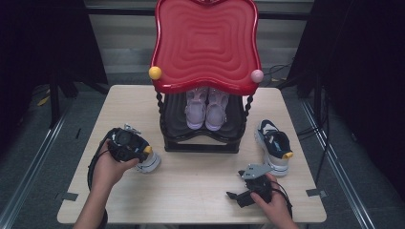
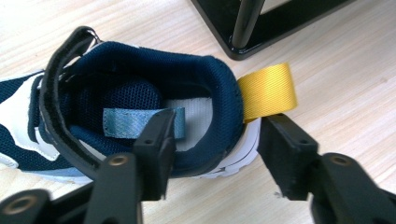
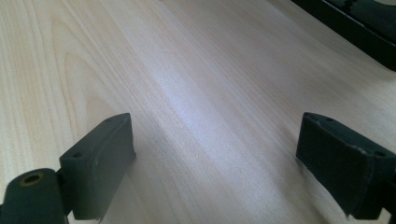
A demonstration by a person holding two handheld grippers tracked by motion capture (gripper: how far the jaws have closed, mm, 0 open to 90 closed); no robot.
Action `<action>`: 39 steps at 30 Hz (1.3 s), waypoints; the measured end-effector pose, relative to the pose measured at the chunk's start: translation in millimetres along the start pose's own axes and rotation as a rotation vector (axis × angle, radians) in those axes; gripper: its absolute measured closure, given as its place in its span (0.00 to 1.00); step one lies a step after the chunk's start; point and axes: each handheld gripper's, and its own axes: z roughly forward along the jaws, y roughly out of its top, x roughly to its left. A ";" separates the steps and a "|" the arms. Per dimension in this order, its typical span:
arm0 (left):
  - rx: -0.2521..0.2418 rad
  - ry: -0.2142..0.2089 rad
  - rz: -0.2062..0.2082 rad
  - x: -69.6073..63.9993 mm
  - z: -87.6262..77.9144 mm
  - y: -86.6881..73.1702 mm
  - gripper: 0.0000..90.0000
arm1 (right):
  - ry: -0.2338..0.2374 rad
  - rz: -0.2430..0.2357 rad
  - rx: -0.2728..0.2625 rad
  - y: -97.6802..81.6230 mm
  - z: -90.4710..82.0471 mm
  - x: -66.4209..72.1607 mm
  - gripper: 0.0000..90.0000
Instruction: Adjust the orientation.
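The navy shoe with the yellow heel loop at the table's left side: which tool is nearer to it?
Left. The left tool straddles the heel of this navy shoe, one jaw inside and one outside it. The right tool rests over bare table, well apart.

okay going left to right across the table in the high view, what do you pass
Left gripper at the navy shoe → black shoe rack holding the pink shoes → right gripper → second navy shoe.

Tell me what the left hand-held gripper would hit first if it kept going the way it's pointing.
The left hand-held gripper straddles the heel collar of the navy shoe. Going on, it would likely meet that heel first, one jaw inside the shoe, the other by the yellow pull tab.
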 end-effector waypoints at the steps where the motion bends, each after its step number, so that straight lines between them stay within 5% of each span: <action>1: -0.002 -0.003 0.000 0.4 0.2 -0.2 0.55 | 0.001 0.000 -0.001 0.0 0.1 0.0 0.12; 9: 0.002 -0.007 0.063 -0.8 -2.3 0.1 0.74 | 0.000 0.000 0.000 0.0 0.0 0.0 0.12; 17: 0.025 -0.027 0.088 -0.3 -8.1 -3.9 0.82 | -0.001 0.000 0.000 0.0 0.0 0.0 0.12; 20: 0.028 -0.048 0.053 0.3 -9.8 -5.4 0.78 | 0.002 0.001 -0.001 0.0 0.1 0.0 0.12; 30: 0.018 -0.030 0.014 -8.0 0.6 8.3 0.45 | 0.003 0.002 -0.002 0.1 0.2 -0.1 0.12; 33: -0.004 -0.021 -0.016 -7.4 4.2 12.5 0.45 | 0.003 0.002 -0.002 0.1 0.2 -0.1 0.12; 39: -0.007 0.016 -0.028 -4.4 3.4 13.5 0.64 | 0.003 0.002 -0.002 0.1 0.3 -0.1 0.12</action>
